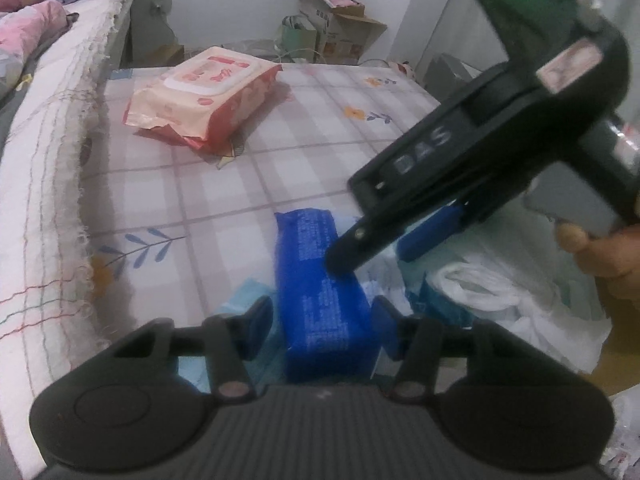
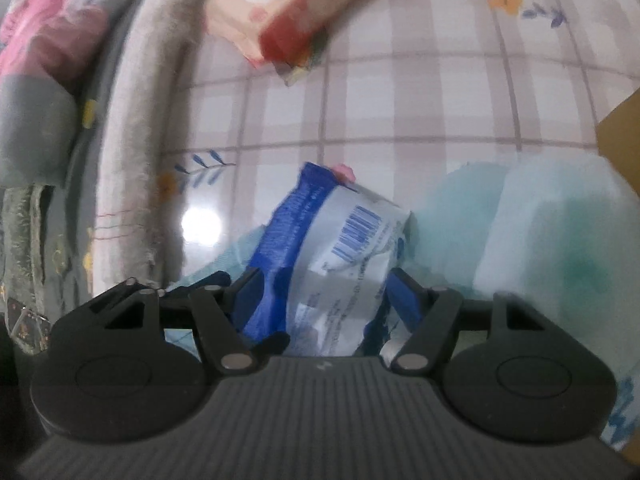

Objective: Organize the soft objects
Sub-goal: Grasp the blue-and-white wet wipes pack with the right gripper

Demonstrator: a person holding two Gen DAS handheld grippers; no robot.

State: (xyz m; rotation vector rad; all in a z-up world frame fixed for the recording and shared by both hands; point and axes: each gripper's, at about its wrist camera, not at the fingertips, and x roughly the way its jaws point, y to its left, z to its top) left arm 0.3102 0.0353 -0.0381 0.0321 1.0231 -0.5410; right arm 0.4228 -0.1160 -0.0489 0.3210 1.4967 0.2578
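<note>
A blue tissue pack (image 1: pixel 316 280) lies on the checked sheet (image 1: pixel 280 152), its near end between the fingers of my left gripper (image 1: pixel 322 322), whose pads sit against its two long sides. My right gripper (image 1: pixel 374 258) comes down from the right onto the pack's far half, one finger over its top and the blue pad beside it. In the right wrist view the same pack (image 2: pixel 340 240) shows its white barcode face, crumpled and tilted up between the pads of the right gripper (image 2: pixel 326 292). A pink wipes pack (image 1: pixel 204 96) (image 2: pixel 288 12) lies further back.
Pale teal soft packs (image 2: pixel 540 240) and a white plastic bag (image 1: pixel 500 292) crowd the right side. A rolled quilt edge (image 1: pixel 48 160) borders the left. Cardboard boxes (image 1: pixel 336 24) stand by the far wall. A hand (image 1: pixel 600 256) holds the right gripper.
</note>
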